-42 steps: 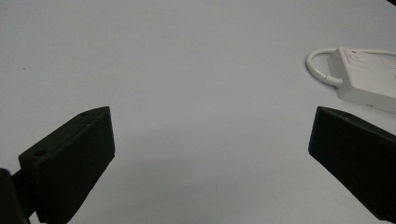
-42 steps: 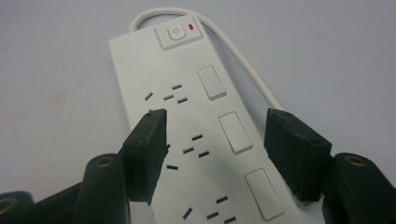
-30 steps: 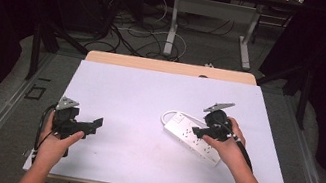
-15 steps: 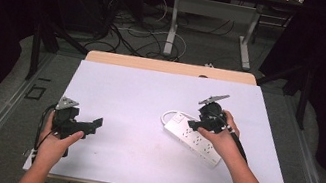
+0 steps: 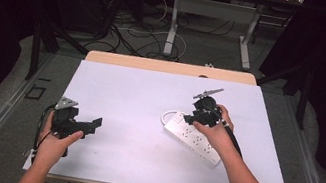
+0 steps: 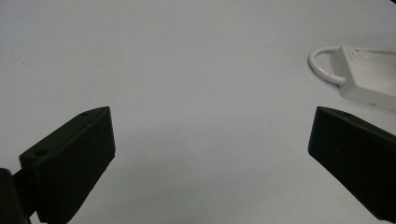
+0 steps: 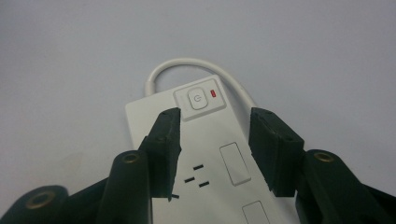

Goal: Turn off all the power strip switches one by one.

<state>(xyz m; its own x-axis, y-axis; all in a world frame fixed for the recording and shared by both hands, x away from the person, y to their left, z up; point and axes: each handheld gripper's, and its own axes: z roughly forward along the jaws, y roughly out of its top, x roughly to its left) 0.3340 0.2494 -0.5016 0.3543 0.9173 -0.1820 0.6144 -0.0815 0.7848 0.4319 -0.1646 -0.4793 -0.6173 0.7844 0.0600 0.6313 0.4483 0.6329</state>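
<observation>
A: Where's the strip [image 5: 192, 137] kept?

B: On the white table [image 5: 139, 97], flat, twd the right side. Its cord [image 7: 187, 65] is looped at the far end, past the button [image 7: 198, 99]. A red light [image 7: 214, 93] is lit just beside the button.

A: And the right gripper [image 7: 215, 126]?

B: Held just above the strip, near the button end. Jaws are set partly apart, abt as wide as the strip. Nothing is held yet.

A: What could go wrong?

B: If it's pushed down crooked, the button could be missed and a jaw tip could be jammed into a plug hole [image 7: 195, 173]. The strip is loose on the table, so it could be slid or tipped by a side push. The cord could be snagged too.

A: Left gripper [image 6: 210, 154]?

B: Well apart from the strip, jaws wide, empty. The strip isn't being steadied by it, so a slip is more likely.
</observation>
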